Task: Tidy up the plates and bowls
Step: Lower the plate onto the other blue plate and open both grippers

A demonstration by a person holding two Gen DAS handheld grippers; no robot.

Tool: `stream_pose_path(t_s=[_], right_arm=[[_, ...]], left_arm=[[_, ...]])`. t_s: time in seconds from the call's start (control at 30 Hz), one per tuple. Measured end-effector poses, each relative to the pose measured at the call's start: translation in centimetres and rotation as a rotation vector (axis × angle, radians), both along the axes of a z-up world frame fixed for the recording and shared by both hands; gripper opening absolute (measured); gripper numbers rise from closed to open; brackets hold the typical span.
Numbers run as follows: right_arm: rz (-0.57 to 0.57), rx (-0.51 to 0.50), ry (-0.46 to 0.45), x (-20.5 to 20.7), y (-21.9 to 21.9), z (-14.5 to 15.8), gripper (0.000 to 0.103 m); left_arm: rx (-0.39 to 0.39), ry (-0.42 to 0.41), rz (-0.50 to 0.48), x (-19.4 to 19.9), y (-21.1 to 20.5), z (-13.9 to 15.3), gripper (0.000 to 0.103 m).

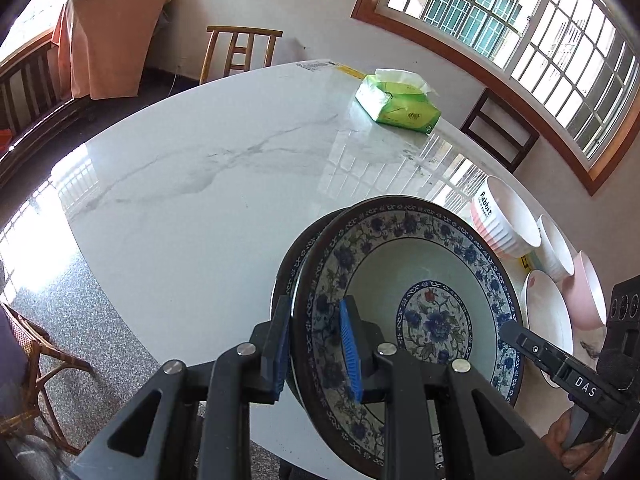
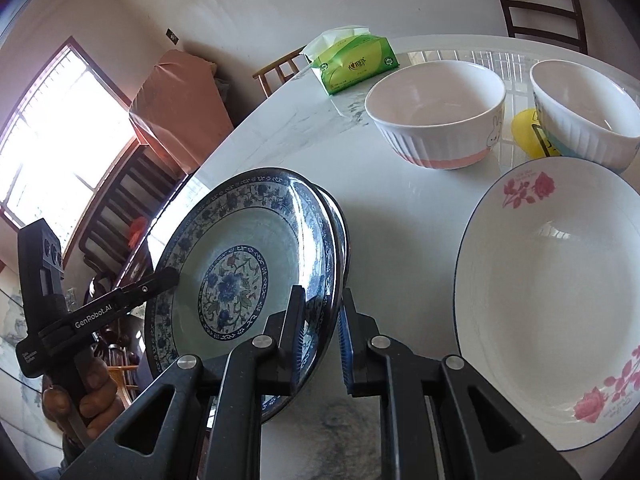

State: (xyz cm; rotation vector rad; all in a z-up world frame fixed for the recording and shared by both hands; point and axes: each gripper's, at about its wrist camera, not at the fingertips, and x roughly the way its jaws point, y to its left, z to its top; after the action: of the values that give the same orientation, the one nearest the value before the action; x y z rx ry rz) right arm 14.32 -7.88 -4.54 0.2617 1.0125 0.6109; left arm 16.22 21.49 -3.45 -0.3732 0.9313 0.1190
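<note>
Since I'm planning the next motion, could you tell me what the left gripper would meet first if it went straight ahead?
The blue-and-white floral plate: its rim already sits between the left gripper fingers, so pushing on would probably seat that rim deeper against the jaws almost at once.

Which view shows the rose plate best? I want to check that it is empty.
The right wrist view: the rose plate fills its right side, with the whole bare white well and both pink rose prints visible. The left wrist view shows only a narrow edge-on sliver behind the blue floral plates.
</note>
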Motion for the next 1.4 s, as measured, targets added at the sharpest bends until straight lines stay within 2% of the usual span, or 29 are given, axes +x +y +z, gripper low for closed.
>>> stream_pose_path(t_s=[0.8, 1.03, 1.27, 1.4], right_arm=[[-0.003, -0.034, -0.015, 0.0, 2.5, -0.2, 0.016], [0.002, -0.07, -0.054, -0.3, 3.1, -0.2, 0.016], [0.009, -0.103, -0.089, -0.2, 3.5, -0.1, 0.018], [0.027, -0.121, -0.115, -0.5, 4.0, 0.0, 0.029]], left_arm=[[-0.017, 0.024, 0.016, 1.7, 1.9, -1.8, 0.024], [0.024, 0.016, 0.011, 1.8, 1.6, -1.8, 0.024], [0.043, -0.005, 0.009, 1.6, 1.5, -1.5, 0.024], [0.043, 0.004, 0.003, 1.6, 1.4, -1.7, 0.024]])
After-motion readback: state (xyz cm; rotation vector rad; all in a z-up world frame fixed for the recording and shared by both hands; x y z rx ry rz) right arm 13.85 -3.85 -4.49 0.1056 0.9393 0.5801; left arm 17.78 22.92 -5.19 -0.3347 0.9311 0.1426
